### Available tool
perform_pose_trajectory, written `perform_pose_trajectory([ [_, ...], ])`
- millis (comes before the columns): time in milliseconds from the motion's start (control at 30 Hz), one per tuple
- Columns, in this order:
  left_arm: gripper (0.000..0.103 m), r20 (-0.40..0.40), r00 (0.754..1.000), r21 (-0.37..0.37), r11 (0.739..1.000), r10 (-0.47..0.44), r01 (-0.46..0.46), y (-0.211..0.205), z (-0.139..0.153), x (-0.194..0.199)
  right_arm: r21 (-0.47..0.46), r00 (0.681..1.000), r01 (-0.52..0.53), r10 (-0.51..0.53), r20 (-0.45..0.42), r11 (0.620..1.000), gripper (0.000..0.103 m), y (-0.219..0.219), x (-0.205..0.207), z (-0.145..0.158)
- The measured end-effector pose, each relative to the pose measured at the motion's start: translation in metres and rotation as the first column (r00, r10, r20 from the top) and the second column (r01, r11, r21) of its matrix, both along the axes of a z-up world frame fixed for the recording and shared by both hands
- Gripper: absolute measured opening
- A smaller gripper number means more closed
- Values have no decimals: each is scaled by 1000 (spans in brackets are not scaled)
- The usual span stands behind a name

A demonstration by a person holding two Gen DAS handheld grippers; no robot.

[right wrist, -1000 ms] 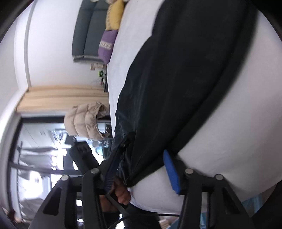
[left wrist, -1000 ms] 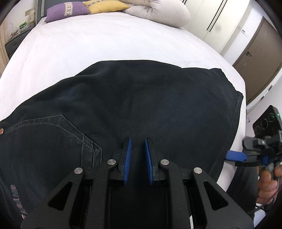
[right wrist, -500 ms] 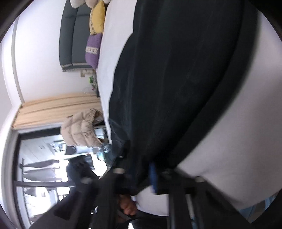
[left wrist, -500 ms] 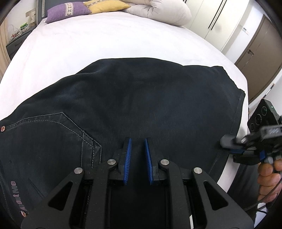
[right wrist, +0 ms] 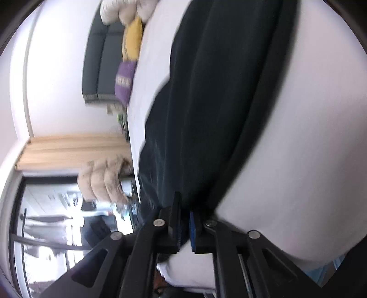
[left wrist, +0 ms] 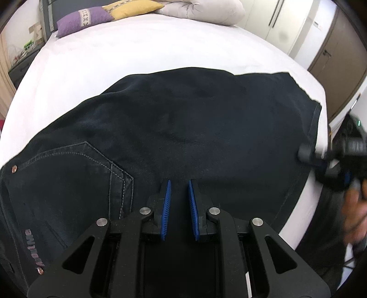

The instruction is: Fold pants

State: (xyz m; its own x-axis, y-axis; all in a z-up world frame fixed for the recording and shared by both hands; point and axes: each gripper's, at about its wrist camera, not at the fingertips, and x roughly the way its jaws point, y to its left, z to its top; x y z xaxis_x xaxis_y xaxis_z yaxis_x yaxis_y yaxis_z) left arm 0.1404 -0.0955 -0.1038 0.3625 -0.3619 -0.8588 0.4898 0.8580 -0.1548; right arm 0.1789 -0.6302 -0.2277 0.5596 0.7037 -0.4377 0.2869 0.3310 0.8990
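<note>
Purple pillow point(left wrist: 83, 19), yellow pillow point(left wrist: 132, 8) and rolled duvet point(left wrist: 201, 10) line a white bed point(left wrist: 137, 50) beside wardrobe doors point(left wrist: 282, 20).

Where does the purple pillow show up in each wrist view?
Left wrist view: the purple pillow lies at top left, at the head of the bed.
Right wrist view: the purple pillow sits left of centre, turned sideways.
Shared landmark: the yellow pillow right beside it.
</note>
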Motion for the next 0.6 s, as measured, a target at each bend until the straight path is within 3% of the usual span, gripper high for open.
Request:
perform_pose_trajectory([
  [67, 15, -3, 1000, -12, 1000, -2, 2, 1, -3, 1, -5, 997, 73, -73, 11, 997, 8, -24, 3, -1],
  [100, 15, -9, 1000, -28, 1000, 0, 0, 4, -4, 2, 6, 994, 106, -106, 12, 994, 0, -36, 4, -3],
  [133, 15, -13, 1000, -42, 999, 0, 0, 7, -6, 2, 5, 991, 134, -134, 11, 991, 0, -48, 4, -6],
  [367, 15, -9, 1000, -52, 999, 3, -4, 12, -10, 2, -61, 992, 122, -121, 27, 991, 0, -45, -3, -4],
  [500, 15, 3, 1000, -30, 1000, -9, 9, 12, -8, -1, -161, 991, 132, -131, 21, 978, 15, -60, -8, 18],
  [600, 15, -7, 1000, -51, 999, 2, -3, 18, -11, -1, -238, 958, 281, -287, 8, 930, 24, -97, -25, 36],
])
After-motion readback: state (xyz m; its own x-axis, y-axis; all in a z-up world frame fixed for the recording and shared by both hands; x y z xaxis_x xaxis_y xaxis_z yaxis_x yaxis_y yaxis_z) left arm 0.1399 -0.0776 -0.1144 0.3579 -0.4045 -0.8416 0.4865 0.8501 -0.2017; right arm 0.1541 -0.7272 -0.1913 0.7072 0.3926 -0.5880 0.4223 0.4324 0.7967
